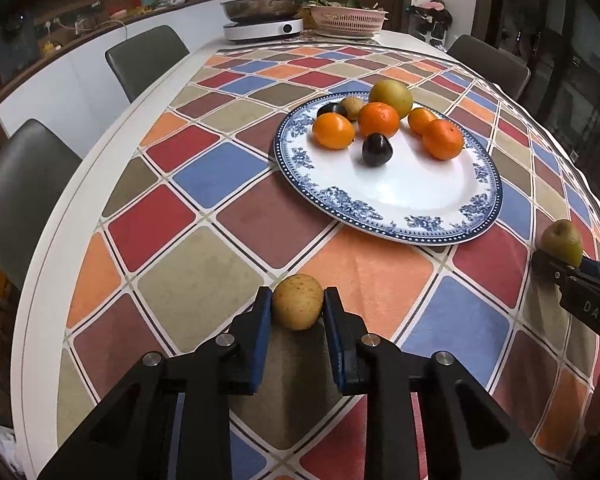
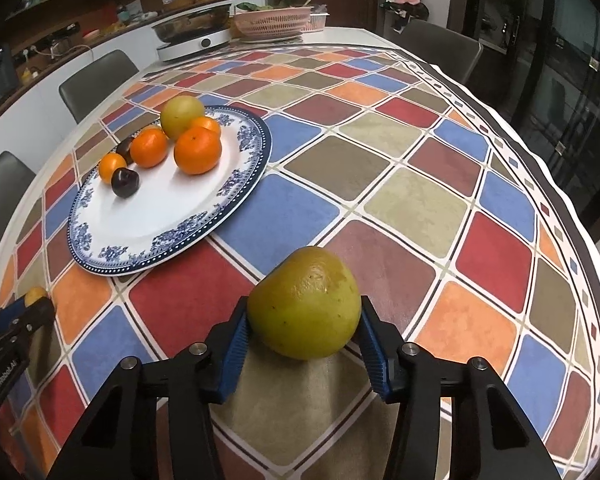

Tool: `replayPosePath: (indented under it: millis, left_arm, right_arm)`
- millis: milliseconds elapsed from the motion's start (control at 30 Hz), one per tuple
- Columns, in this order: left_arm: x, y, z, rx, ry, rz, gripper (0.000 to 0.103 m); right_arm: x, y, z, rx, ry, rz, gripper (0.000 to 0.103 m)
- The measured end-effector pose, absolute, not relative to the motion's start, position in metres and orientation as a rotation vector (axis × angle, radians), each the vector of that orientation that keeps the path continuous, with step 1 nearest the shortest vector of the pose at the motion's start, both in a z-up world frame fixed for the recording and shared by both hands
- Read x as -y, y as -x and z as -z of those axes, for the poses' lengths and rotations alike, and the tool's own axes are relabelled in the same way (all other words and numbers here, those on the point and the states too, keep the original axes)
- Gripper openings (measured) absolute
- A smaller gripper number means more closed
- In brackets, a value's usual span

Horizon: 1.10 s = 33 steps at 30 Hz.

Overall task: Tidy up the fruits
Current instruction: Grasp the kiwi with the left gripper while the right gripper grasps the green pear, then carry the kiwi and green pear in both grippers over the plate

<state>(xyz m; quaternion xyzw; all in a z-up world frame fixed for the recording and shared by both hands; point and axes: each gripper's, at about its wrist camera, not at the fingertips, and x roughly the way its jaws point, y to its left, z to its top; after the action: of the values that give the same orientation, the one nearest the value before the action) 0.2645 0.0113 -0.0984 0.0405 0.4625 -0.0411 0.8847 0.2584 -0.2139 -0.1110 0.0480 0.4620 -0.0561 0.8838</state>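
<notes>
A blue-and-white plate (image 1: 416,184) (image 2: 156,224) on the checked tablecloth holds several oranges (image 1: 378,119), two dark plums (image 1: 376,149), a kiwi (image 1: 352,106) and a yellow-green fruit (image 1: 391,97). My left gripper (image 1: 298,304) is shut on a small yellow-brown pear (image 1: 298,306) near the table's front. My right gripper (image 2: 304,320) is shut on a large green pear (image 2: 305,314), which also shows at the right edge of the left wrist view (image 1: 562,242). Both fruits sit low over the cloth, short of the plate.
An induction cooker with a pan (image 1: 264,20) and a pink basket (image 1: 350,20) stand at the table's far end. Grey chairs (image 1: 144,60) line the left side and one stands at the far right (image 2: 440,46). The table edge curves close on the right (image 2: 580,240).
</notes>
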Motion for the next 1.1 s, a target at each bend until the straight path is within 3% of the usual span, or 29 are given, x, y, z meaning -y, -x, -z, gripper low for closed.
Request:
replayPosePath:
  millis: [433,1100]
  left_arm:
    - [-0.008,-0.245,0.079,-0.918,-0.094,0.098,0.026]
    - [0.002,-0.214,0.006,-0.745,-0.107,0.178,0.026]
  right_arm:
    - [0.215,-0.241,0.099,-0.926,-0.099,0.08,0.051]
    - [0.2,-0.21,0.022,-0.748,-0.038,-0.111,0.051]
